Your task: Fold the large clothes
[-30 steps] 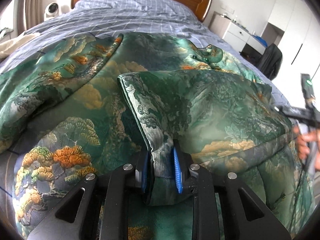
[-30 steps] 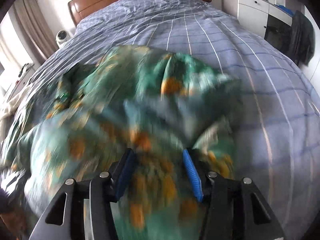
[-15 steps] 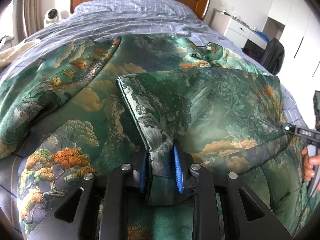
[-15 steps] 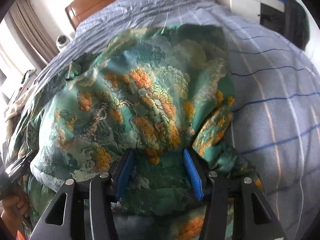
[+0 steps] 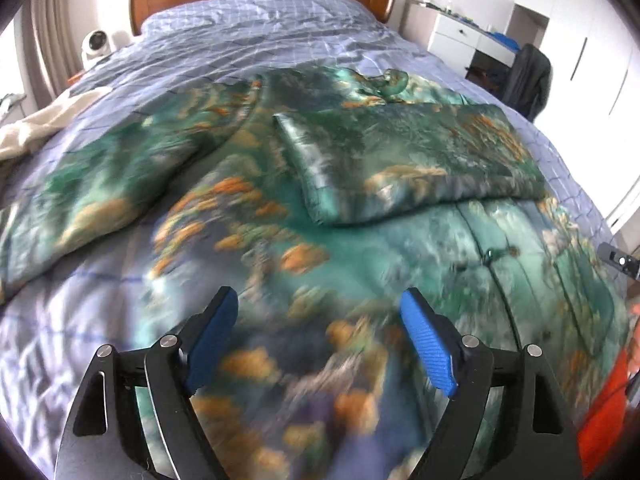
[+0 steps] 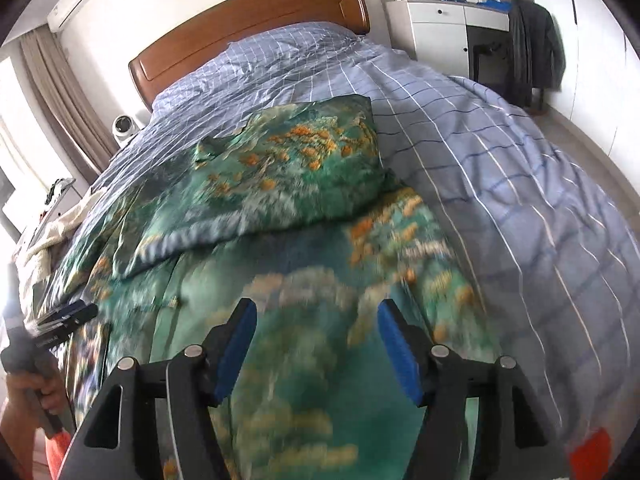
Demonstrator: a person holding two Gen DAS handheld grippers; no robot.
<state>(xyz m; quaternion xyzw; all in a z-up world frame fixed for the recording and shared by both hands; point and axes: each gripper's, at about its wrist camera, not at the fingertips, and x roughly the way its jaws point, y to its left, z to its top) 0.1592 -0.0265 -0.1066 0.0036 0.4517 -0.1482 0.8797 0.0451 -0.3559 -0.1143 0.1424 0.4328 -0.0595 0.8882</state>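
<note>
Both tongs are gaping apart, gripping nothing: the left gripper (image 5: 320,332) and right gripper (image 6: 316,344) are hovering over the green patterned garment (image 5: 360,240), which is lying spread on the checked bed (image 6: 500,152). Its folded sleeve (image 5: 408,160) is lying at 12 o'clock. Only the left view is showing the other sleeve (image 5: 120,168) at 10 o'clock. Blur is smearing the near cloth.

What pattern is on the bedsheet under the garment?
The bedsheet is light blue with a thin grid of white and darker blue lines, clearest in the right wrist view.
</note>
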